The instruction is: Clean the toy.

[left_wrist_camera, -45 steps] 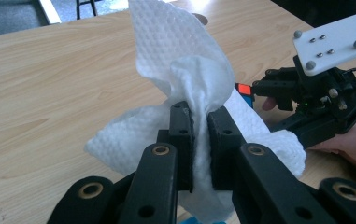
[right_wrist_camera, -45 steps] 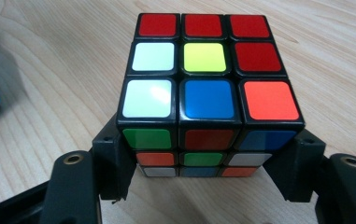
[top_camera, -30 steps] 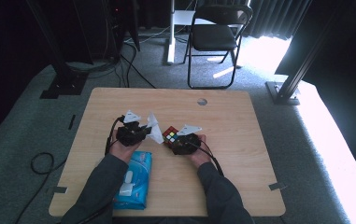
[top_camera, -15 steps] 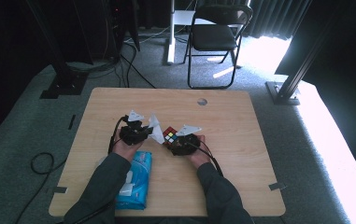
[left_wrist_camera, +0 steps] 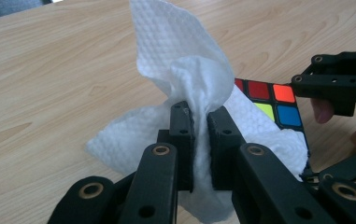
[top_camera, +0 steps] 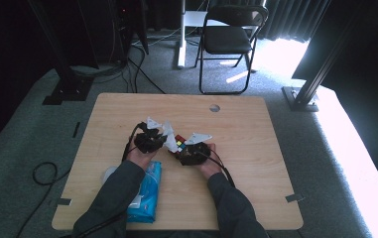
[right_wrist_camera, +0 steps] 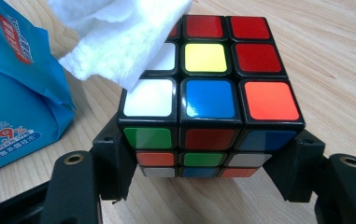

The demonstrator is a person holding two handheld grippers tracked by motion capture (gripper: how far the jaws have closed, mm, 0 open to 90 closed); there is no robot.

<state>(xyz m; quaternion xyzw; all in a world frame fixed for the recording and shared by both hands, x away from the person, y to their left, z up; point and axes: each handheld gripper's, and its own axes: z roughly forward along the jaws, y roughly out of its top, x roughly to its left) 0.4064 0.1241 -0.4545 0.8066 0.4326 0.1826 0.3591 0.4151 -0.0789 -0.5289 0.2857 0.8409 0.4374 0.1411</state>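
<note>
Right now we have a white wipe [left_wrist_camera: 185, 88] pinched between the left gripper [left_wrist_camera: 199, 135] fingers, which are closed on a bunched fold of it, so the loose sheet billows above and to either side of the fingertips and one corner drapes onto the top face of the colour cube [right_wrist_camera: 210, 84]. Our right gripper [right_wrist_camera: 208, 163] fingers clamp that cube by two opposite side faces, low down, with most of it standing ahead of and above the fingertips; its base appears to sit on or just over the tabletop [top_camera: 256, 148]. We judge the wipe to be soft, light and limp: it will fold and drag rather than push, so holding it by a gathered wad close to the fingertips, as now, gives the firmest rubbing edge. The cube looks rigid, with glossy, rather slippery tiles, and its layers may twist under sideways force, so a square grip across flat faces, not on corners, seems safest. Beside our right fingers, on the side where the wipe comes in, lies a blue wipes packet [right_wrist_camera: 12, 84].
</note>
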